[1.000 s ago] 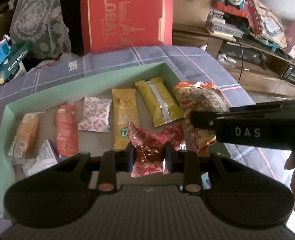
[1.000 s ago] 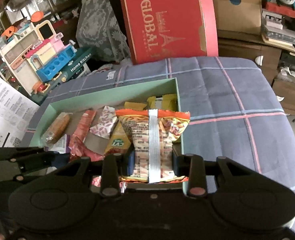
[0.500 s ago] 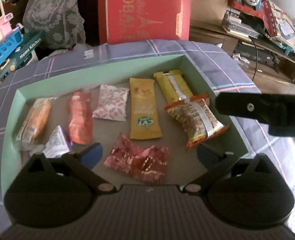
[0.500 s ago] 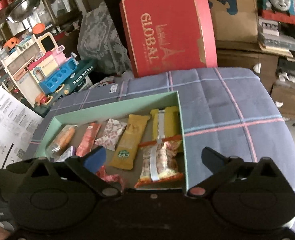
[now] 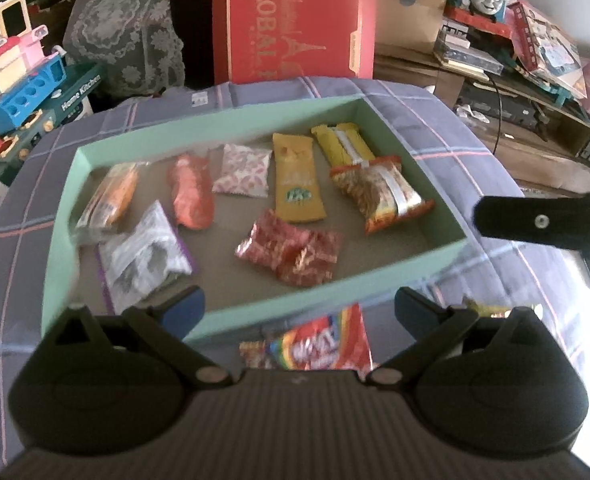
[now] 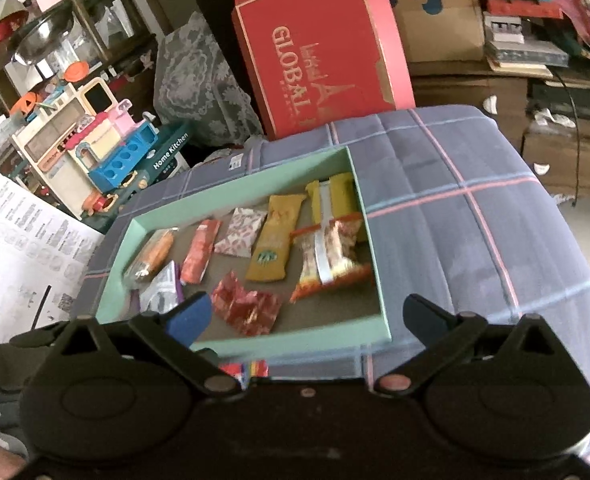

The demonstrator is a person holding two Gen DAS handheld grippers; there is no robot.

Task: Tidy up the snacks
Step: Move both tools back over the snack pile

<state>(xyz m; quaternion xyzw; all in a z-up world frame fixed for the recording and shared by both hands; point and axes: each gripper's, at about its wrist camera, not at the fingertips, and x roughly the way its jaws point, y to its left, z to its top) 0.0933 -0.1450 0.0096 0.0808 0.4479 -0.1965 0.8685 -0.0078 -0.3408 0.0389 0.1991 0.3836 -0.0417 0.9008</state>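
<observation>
A shallow mint-green box (image 5: 231, 118) (image 6: 375, 240) lies on a plaid-covered table and holds several snack packs. A red crinkled pack (image 5: 291, 250) (image 6: 247, 308) lies near its front wall, and an orange noodle-print pack (image 5: 383, 194) (image 6: 327, 258) lies at the right. My left gripper (image 5: 299, 308) is open and empty above the box's front wall. My right gripper (image 6: 307, 316) is open and empty, also back from the front wall. A rainbow-coloured pack (image 5: 323, 344) (image 6: 247, 368) lies on the cloth outside the box, just below the left gripper.
A gold-wrapped item (image 5: 491, 310) lies on the cloth near the left gripper's right finger. A red GLOBAL box (image 5: 295, 20) (image 6: 319, 56) stands behind the table. A toy kitchen (image 6: 95, 140) and printed paper (image 6: 23, 240) are at the left. Shelves of clutter stand at the right.
Both grippers opened and let go: the red pack and the noodle-print pack now lie in the box. Both grippers then pulled back toward me, bringing the rainbow pack into view.
</observation>
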